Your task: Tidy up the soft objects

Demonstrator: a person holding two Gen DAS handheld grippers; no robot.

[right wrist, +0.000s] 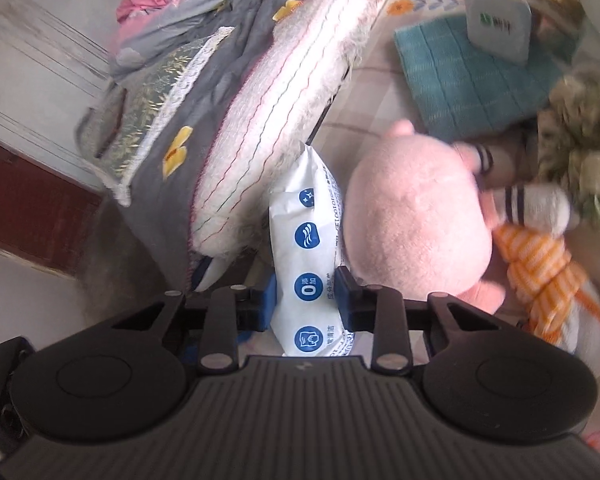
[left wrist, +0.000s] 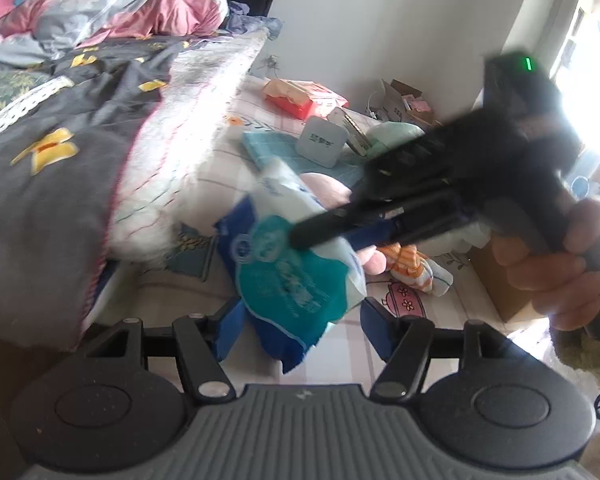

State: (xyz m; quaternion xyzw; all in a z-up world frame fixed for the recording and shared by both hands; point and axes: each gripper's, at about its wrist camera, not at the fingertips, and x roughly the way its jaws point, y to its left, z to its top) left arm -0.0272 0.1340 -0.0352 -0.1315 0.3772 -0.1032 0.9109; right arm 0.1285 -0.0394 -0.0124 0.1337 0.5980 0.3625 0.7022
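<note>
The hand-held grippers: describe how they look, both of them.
Both match. Each hand-held gripper has a grey ribbed body, two round black discs, black linkage arms with silver pivots, and blue pads: left, right. From outside, the right one is a black block bearing a green light. The hand on it shows no sleeve.

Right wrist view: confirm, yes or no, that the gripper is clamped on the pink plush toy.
No. The right gripper is shut on the white tissue pack; the pink plush toy lies beside it, outside the fingers.

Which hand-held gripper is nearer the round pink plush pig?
Right. The right hand-held gripper, clamped on the white wipes pack, sits beside the pink plush pig; the left hand-held gripper sits farther back.
</note>
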